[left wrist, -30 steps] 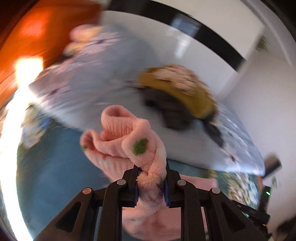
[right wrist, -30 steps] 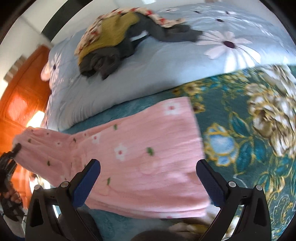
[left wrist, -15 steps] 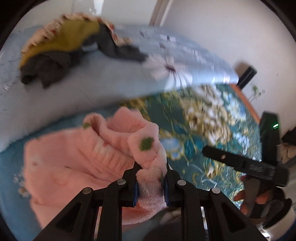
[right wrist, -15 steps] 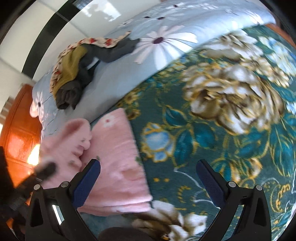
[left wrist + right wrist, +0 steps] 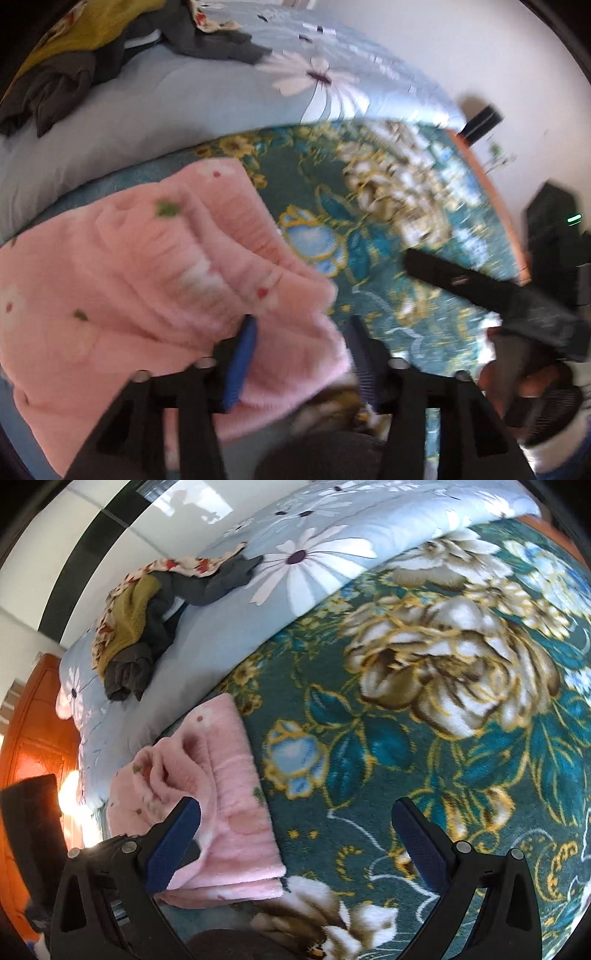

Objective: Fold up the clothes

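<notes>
A fluffy pink garment (image 5: 129, 277) with small flower and green dots lies folded over itself on the teal floral blanket (image 5: 388, 206). My left gripper (image 5: 303, 325) points down at its near right corner; the jaws are opening and the pink fabric lies loose between the blue pads (image 5: 240, 362), no longer pinched. In the right wrist view the pink garment (image 5: 229, 775) is at the lower left. My right gripper (image 5: 295, 812) stands wide open over the blanket (image 5: 443, 664), its left finger over the garment's right edge, nothing held.
A pile of mustard, dark grey and floral clothes (image 5: 136, 627) sits on the light blue daisy quilt (image 5: 314, 554) behind. Orange wooden furniture (image 5: 33, 731) stands at the left. A gloved hand (image 5: 535, 398) holds the right gripper's black finger (image 5: 480, 288) at the right.
The left gripper carried the pinched end of the pink garment rightward and down onto the rest of it, then its jaws parted. The right gripper shifted right, off the garment.
</notes>
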